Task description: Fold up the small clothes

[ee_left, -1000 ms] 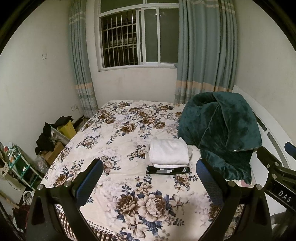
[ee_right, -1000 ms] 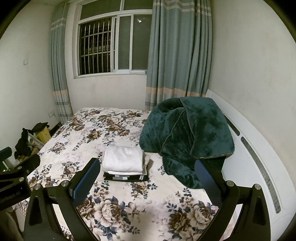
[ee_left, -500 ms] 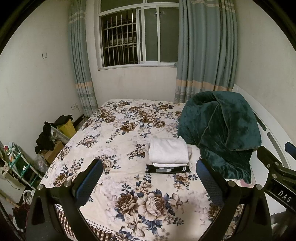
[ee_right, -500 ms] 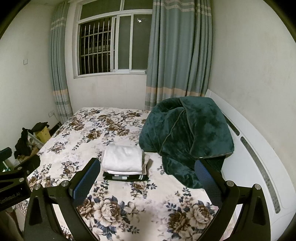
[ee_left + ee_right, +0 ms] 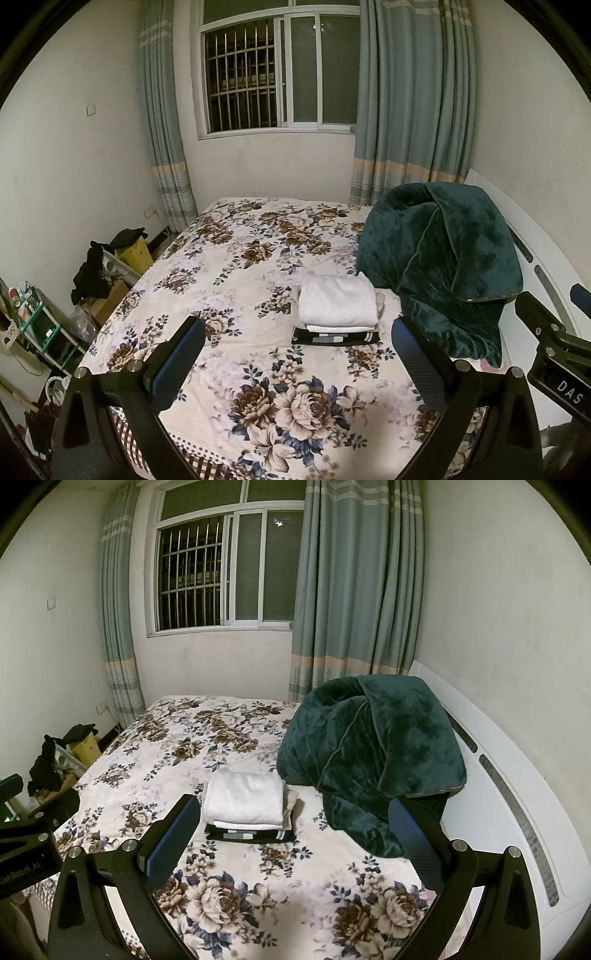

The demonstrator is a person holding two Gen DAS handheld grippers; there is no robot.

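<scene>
A small stack of folded clothes (image 5: pixel 338 315) (image 5: pixel 249 806) sits on the bed, roughly mid-mattress and toward the headboard side. On top lies a white folded piece (image 5: pixel 337 303) (image 5: pixel 244 798), under it a beige layer peeks out at the right edge, and at the bottom is a black garment (image 5: pixel 335 338) (image 5: pixel 249 836) with a pale label strip facing us. Just beside the stack, touching or nearly so, a dark green plush blanket (image 5: pixel 439 266) (image 5: pixel 373 749) is heaped up against the white headboard (image 5: pixel 517 812). The floral bedspread (image 5: pixel 236 266) (image 5: pixel 177 746) covers the rest of the mattress.

The left gripper (image 5: pixel 295 365) hangs over the near edge of the bed, its blue-padded fingers spread wide with nothing between them, well short of the stack. The right gripper (image 5: pixel 293 843) is likewise splayed wide and empty.

Behind the bed, a barred window (image 5: pixel 277 74) stands between grey-blue curtains (image 5: pixel 413 103). On the floor to the left are a yellow box (image 5: pixel 135 254) and dark clothing (image 5: pixel 92 273) draped over clutter.
</scene>
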